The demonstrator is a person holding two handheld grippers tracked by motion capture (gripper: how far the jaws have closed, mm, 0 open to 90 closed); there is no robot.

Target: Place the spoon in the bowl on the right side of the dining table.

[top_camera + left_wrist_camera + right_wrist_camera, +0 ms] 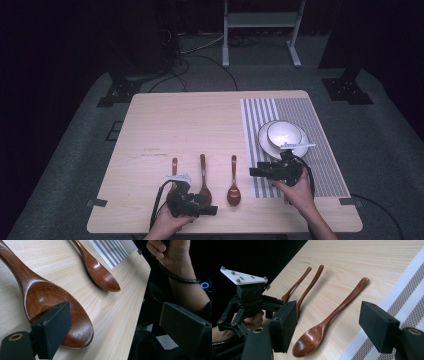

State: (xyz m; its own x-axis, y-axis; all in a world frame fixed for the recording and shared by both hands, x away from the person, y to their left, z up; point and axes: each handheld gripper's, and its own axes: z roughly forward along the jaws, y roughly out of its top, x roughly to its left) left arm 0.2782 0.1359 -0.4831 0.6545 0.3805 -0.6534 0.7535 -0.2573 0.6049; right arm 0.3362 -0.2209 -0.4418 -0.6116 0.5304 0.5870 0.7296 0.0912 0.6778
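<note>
Left tool (207, 210) held low at the surface's (200, 125) near edge, jaws wide apart, beside the middle spoon's (204, 186) bowl. Right tool (256, 172), jaws likewise apart, hovers over the striped mat (320, 150), just right of the third spoon (233, 187).

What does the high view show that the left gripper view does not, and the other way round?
High view: the white bowl nested on a white plate, a third, leftmost spoon, and both grippers, left gripper and right gripper, from above. Left gripper view: the middle spoon's glossy bowl up close beside its own open fingers, and a dark band on the person's other wrist. Both share the wooden table, the striped mat and the right spoon.
</note>
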